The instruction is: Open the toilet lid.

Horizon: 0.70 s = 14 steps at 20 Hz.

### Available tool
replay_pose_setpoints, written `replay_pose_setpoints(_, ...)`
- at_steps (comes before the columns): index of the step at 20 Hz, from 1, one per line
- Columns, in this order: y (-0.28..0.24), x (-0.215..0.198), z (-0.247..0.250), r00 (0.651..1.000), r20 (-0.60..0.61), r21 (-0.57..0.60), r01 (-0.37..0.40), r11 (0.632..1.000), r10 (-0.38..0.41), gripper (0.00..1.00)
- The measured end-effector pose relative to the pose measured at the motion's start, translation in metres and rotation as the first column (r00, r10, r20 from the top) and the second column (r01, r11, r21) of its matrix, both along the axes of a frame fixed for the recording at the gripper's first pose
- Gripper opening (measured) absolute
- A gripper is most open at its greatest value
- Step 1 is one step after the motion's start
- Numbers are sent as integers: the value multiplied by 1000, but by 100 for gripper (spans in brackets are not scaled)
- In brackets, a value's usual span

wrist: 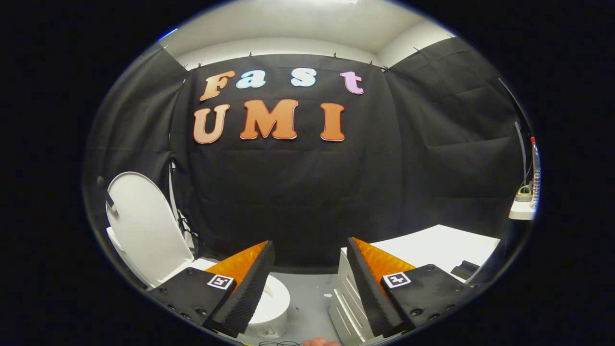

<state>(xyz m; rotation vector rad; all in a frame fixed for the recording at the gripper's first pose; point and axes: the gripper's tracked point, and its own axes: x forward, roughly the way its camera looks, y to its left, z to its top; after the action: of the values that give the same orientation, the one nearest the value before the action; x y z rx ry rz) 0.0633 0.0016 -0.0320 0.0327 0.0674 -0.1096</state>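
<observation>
Toilet lid (146, 226) stood raised and leaning back toward the black cloth wall (298, 192), off to the left of the gripper's fingers and beyond them, its pale inner face turned to the camera. Below it the white toilet bowl (271, 300) lay uncovered, part of its rim showing just past the left finger (247, 283), which hid the nearer side of it. A thin white pipe or cable ran up the wall just right of the lid. The gripper (310, 283) was held with its fingers spread wide apart, nothing between them, and neither one touched the lid or the bowl. Between the fingers the grey floor (312, 293) showed, with a few small pale marks on it. The right finger (367, 283) crossed in front of a grey ribbed cabinet (348, 307), beside which a white table top (437, 245) reached toward the wall. Farther right, a small white shelf (521, 211) carried a greenish object too small to make out, and a clear tube (535, 173) with a red tip rose next to it.
</observation>
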Motion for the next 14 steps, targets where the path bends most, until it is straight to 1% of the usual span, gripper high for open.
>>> replay_pose_setpoints(2, -7, 0, -6, 1000, 3, 12, 28, 1000, -28, 97)
replay_pose_setpoints(4, -6, 2, -14, 999, -9, -8, 38, 999, -38, 97)
replay_pose_setpoints(6, 1, 2, -21, 999, -20, -52, 32, 998, -33, 97)
replay_pose_setpoints(9, 10, 1, -21, 1000, -13, -86, 23, 996, -24, 97)
replay_pose_setpoints(14, 20, -2, -26, 1000, -24, -105, -3, 994, 1, 97)
